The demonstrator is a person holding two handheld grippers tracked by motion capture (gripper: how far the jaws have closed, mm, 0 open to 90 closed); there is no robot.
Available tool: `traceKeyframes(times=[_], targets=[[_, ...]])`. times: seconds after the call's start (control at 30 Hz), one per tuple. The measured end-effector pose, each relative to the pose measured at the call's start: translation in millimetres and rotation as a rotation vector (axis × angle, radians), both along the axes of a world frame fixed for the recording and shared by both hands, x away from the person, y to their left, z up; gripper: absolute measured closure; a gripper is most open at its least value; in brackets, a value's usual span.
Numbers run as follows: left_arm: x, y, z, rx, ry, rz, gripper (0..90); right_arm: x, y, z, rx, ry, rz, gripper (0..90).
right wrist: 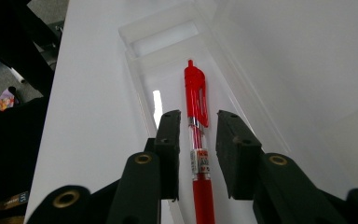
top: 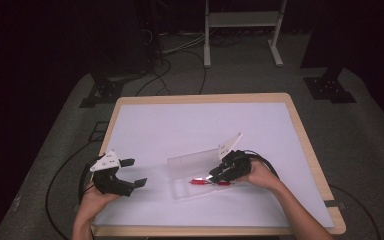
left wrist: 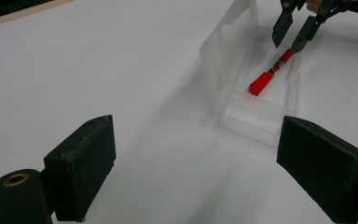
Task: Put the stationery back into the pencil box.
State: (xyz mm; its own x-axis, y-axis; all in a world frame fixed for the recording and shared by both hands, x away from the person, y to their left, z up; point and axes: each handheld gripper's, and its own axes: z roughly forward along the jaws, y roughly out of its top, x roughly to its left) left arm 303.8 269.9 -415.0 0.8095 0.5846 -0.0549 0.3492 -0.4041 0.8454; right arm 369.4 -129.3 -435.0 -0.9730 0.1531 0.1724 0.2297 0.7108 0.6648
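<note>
While the left gripper rests at the white table's left with jaws wide apart and empty, the right gripper straddles a red plastic pen lying in the clear, open-lidded plastic case, jaws slightly apart.

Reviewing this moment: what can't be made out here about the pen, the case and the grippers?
- Pen tip: cut off by the bottom edge in the right gripper view; behind the right gripper in the high view.
- Pen label print: too small.
- Whether the jaws touch the pen: unclear.
- Clear case lid hinge: too faint.
- Left gripper: open, holding nothing.
</note>
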Motion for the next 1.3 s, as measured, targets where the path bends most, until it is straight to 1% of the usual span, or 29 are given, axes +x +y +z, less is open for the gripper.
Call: traceKeyframes(times=[0.07, 0.2, 0.27, 0.33, 0.4, 0.6, 0.77, 0.8, 1.0, 1.03, 1.1, 1.17, 1.3], targets=[[-0.1, 0.2, -0.4, 0.004, 0.001, 0.001, 10.9, -1.4, -3.4, 3.6, 0.006, -0.010, -0.003, 67.2], [-0.4, -0.1, -0.1, 0.002, 0.001, -0.001, 10.7, -3.4, -11.8, 9.7, 0.022, -0.021, -0.027, 64.6], [-0.8, -0.7, 0.3, 0.003, -0.001, -0.006, 10.4, -4.6, -16.6, 12.6, 0.020, -0.025, -0.046, 63.2], [-0.7, -0.7, 0.3, 0.003, 0.000, -0.003, 10.4, -5.2, -20.7, 14.7, 0.029, -0.035, -0.051, 60.8], [-0.6, -0.5, -0.6, 0.001, 0.001, 0.002, 10.4, -6.3, -24.3, 17.3, 0.036, -0.037, -0.061, 60.2], [-0.6, 0.7, -1.2, 0.003, 0.004, 0.007, 10.3, -10.7, -35.9, 24.4, 0.039, -0.056, -0.091, 54.0], [-0.8, 2.4, -0.8, 0.003, 0.000, 0.010, 10.4, -11.7, -46.4, 28.8, 0.049, -0.056, -0.126, 51.7], [-0.8, 2.8, -0.7, 0.004, 0.000, 0.012, 10.4, -12.0, -49.1, 29.9, 0.054, -0.062, -0.133, 50.8], [-1.2, 2.2, -0.2, 0.002, -0.002, 0.012, 10.4, -14.9, -59.7, 33.6, 0.056, -0.062, -0.164, 47.7], [-1.2, 2.1, -0.3, 0.002, -0.002, 0.012, 10.4, -15.5, -62.1, 34.0, 0.057, -0.070, -0.170, 46.7], [-0.8, 2.0, -0.5, 0.005, -0.001, 0.012, 10.4, -17.0, -65.7, 35.3, 0.056, -0.069, -0.185, 42.3], [-0.4, 1.4, -0.3, 0.006, 0.000, 0.016, 10.0, -17.5, -69.4, 36.2, 0.062, -0.069, -0.197, 41.4], [-1.3, 1.5, -0.1, 0.004, -0.003, 0.015, 9.9, -18.2, -75.5, 37.1, 0.056, -0.072, -0.208, 38.8]])
